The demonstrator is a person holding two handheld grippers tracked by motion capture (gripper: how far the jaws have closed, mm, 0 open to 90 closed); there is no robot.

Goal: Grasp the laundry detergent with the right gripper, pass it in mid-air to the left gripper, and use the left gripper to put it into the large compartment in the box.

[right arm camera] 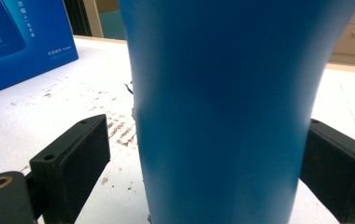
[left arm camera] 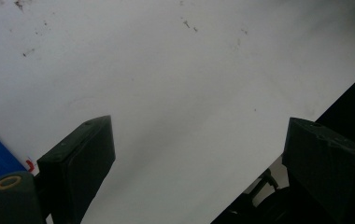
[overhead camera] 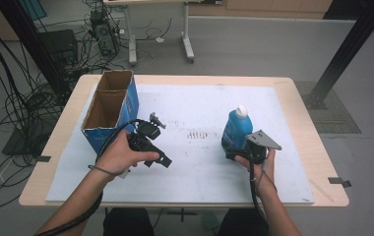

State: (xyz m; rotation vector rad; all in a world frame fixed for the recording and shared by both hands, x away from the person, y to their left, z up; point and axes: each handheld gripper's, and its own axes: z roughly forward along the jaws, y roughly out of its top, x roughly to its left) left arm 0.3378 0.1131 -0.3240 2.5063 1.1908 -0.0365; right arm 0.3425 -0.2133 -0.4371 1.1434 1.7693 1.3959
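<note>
A blue bottle (overhead camera: pixel 236 129) with a white cap stands upright on the white sheet (overhead camera: pixel 190 101), right of the middle. My right gripper (overhead camera: pixel 234 150) is at its base, jaws on either side of it. In the right gripper view the bottle (right arm camera: pixel 222 107) stands between the open jaws of the right gripper (right arm camera: pixel 203 128). The left pad is a little apart from it and the right pad sits at its edge. My left gripper (overhead camera: pixel 158 156) is held just above the sheet beside the box. Seen from the left gripper view, the left gripper (left arm camera: pixel 199 123) is open with nothing between the jaws.
An open blue cardboard box (overhead camera: pixel 109 110) stands at the sheet's left edge, its top flaps up. The wooden table (overhead camera: pixel 318 157) ends close behind the right hand. Cables, a black post and desk legs are on the floor beyond.
</note>
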